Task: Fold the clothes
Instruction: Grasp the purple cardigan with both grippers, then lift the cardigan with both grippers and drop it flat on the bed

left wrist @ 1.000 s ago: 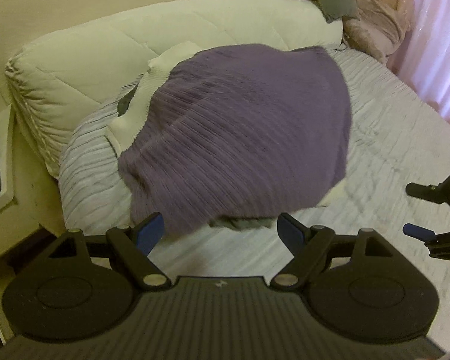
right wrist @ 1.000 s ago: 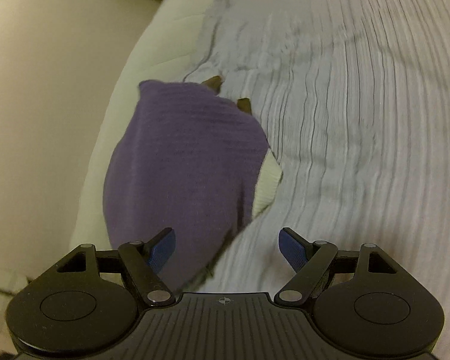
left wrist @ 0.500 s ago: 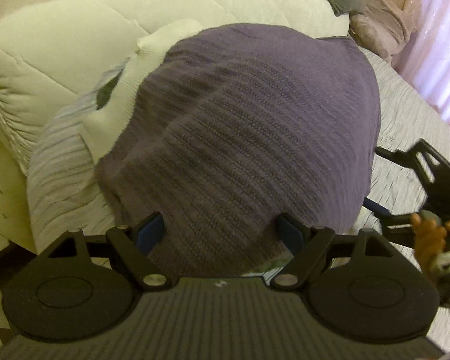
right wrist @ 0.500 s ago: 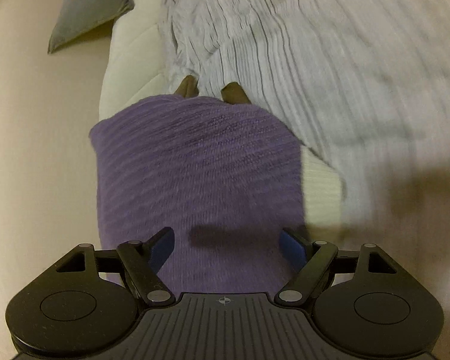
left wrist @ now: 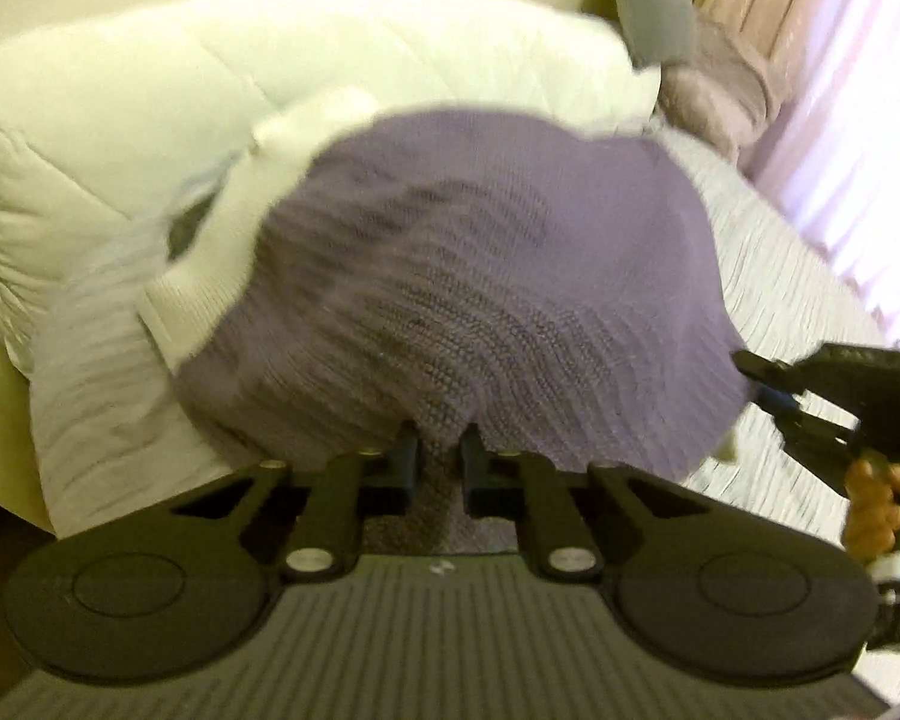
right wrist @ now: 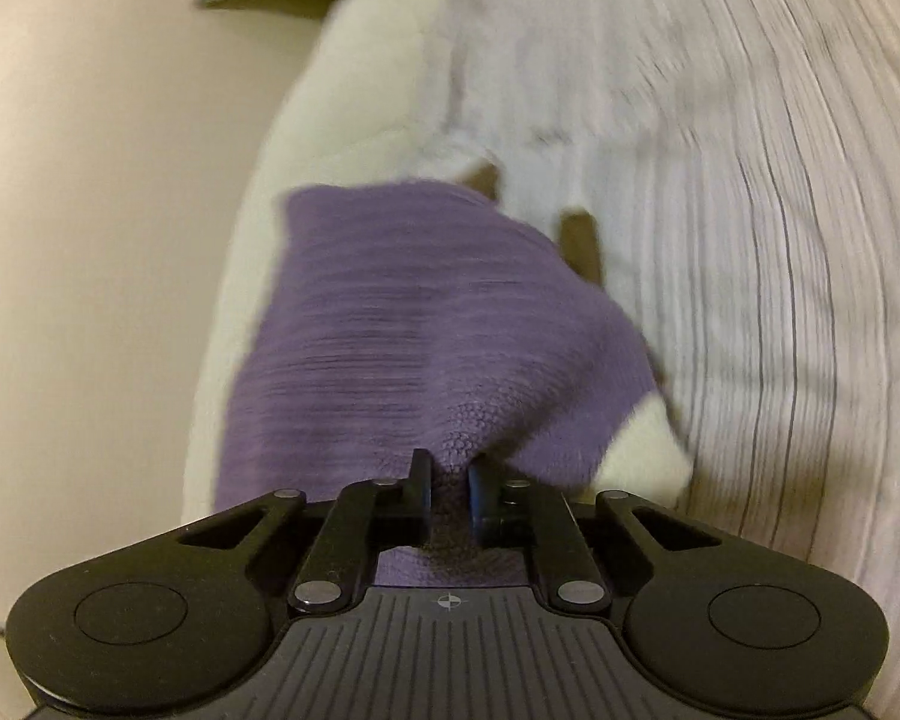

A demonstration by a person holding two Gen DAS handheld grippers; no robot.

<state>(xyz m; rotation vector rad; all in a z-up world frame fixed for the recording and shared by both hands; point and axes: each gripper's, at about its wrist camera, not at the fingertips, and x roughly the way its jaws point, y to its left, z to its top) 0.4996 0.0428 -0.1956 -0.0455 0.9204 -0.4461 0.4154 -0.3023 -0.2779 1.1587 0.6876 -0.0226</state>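
Now your left gripper [left wrist: 439,461] is clamped on the near hem of the purple knit [left wrist: 480,276], which lies spread on the bed [left wrist: 810,276]; your right gripper [right wrist: 450,483] pinches its edge too. No fold shows; I'd judge folding remains.

the sweater [left wrist: 480,276] lies on the bed [left wrist: 798,276] atop a folded garment [left wrist: 210,276], a duvet [left wrist: 150,96] behind it, its near edge between the fingers of the left gripper [left wrist: 439,471] and right gripper [right wrist: 450,492].
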